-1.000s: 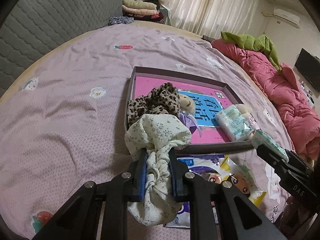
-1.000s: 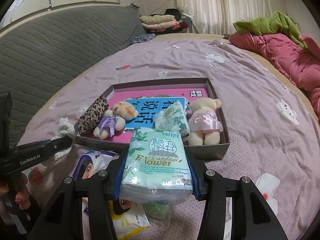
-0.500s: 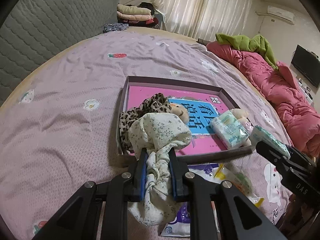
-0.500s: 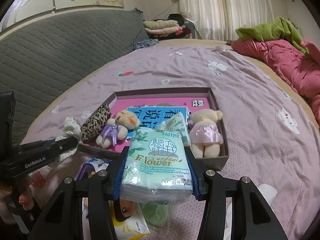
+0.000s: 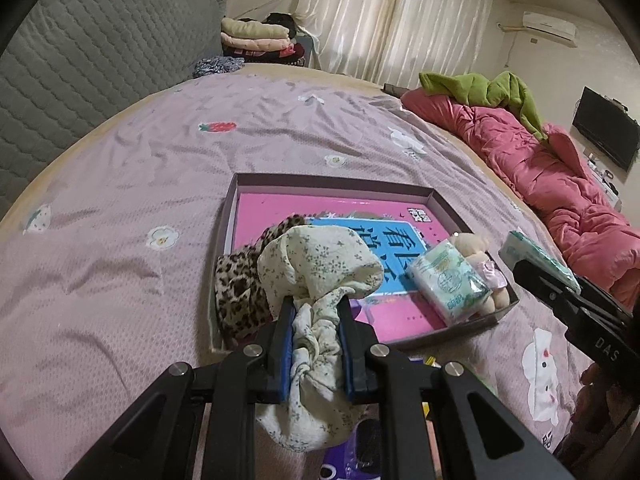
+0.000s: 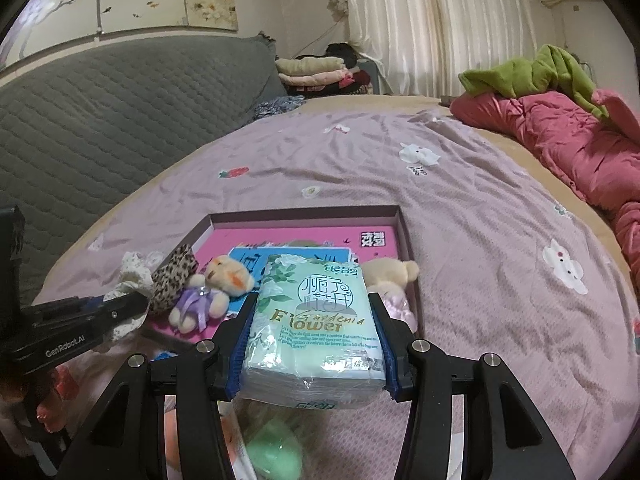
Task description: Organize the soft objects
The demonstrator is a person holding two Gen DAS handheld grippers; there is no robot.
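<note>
A cream floral cloth bundle (image 5: 316, 268), knotted and crumpled, is clamped between the left gripper's fingers (image 5: 285, 336) above the near left corner of the shallow box (image 5: 332, 181) on the bed. A green-white tissue pack (image 6: 316, 320) is pinched flat between the right gripper's fingers (image 6: 382, 336). In the box lie a leopard-print cloth (image 5: 236, 292) at the near left corner, a second tissue pack (image 5: 448, 280), a purple-dressed teddy (image 6: 212, 292) and a pink-dressed teddy (image 6: 392, 280).
</note>
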